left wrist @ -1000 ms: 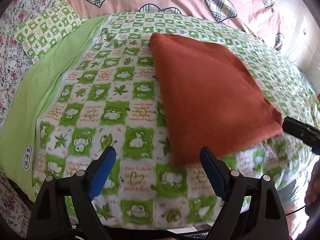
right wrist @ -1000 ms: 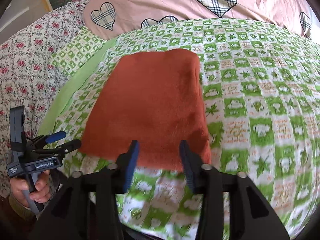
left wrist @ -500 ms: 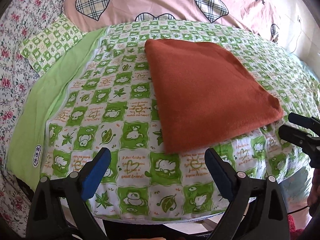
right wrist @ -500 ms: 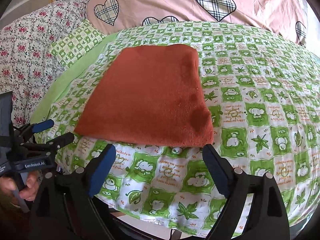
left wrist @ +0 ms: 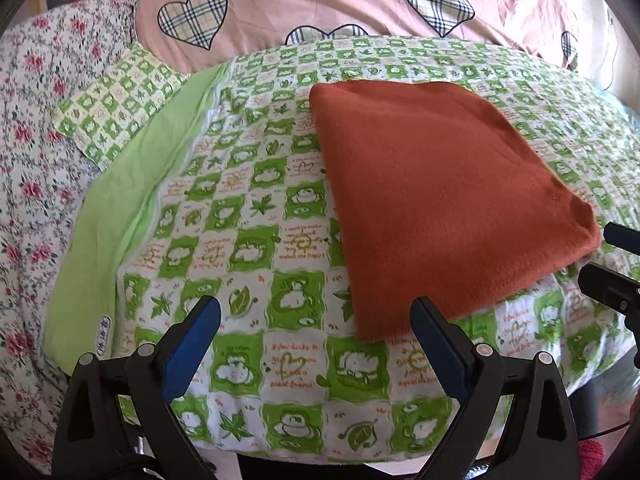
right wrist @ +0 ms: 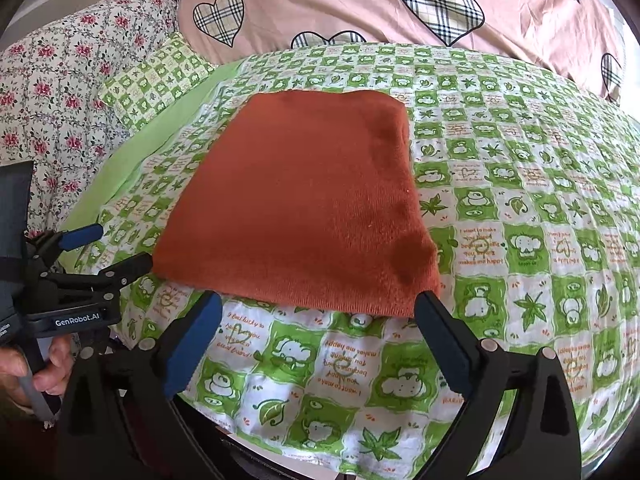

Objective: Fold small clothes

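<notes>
Bedspread point(right wrist: 520, 240); both claws wide, empty.

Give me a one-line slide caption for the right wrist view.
Open right gripper just short of a folded rust-red cloth on a green checked bedspread.

Two handheld black clamp-style grippers, blue pads.
Left gripper point(left wrist: 316, 320) and right gripper point(right wrist: 318, 316): black arms, blue pads lining inner fingers point(left wrist: 192, 344), silver pins behind jaws; white "GenRobot.AI" lettering on left gripper's body.
</notes>
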The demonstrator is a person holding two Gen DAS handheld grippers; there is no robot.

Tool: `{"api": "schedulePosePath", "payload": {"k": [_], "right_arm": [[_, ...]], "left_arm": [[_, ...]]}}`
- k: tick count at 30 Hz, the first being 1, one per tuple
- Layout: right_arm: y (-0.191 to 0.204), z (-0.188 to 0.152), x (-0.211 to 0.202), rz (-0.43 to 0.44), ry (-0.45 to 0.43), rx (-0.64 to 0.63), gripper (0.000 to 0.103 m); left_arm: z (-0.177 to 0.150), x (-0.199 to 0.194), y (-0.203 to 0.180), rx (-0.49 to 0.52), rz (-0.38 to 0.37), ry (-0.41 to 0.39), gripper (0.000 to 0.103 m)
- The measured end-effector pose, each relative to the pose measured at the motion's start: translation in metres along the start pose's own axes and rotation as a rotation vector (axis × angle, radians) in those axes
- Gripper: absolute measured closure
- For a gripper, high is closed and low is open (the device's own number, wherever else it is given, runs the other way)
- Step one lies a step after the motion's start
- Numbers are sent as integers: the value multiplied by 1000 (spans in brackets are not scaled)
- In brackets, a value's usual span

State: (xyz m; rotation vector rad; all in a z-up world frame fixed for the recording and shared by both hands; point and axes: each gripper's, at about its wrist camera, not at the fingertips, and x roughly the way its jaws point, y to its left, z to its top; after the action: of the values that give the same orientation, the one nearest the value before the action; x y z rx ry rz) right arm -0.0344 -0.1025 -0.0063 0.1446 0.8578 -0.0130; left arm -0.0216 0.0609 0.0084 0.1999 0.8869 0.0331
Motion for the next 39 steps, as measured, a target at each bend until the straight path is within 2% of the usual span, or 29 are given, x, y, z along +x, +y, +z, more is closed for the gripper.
{"api": "schedulePosePath", "payload": {"k": [39], "right_arm": [[3, 36, 34, 21, 64, -3, 3]], "left_arm": [[34, 22, 1, -17, 14, 12, 6]]}}
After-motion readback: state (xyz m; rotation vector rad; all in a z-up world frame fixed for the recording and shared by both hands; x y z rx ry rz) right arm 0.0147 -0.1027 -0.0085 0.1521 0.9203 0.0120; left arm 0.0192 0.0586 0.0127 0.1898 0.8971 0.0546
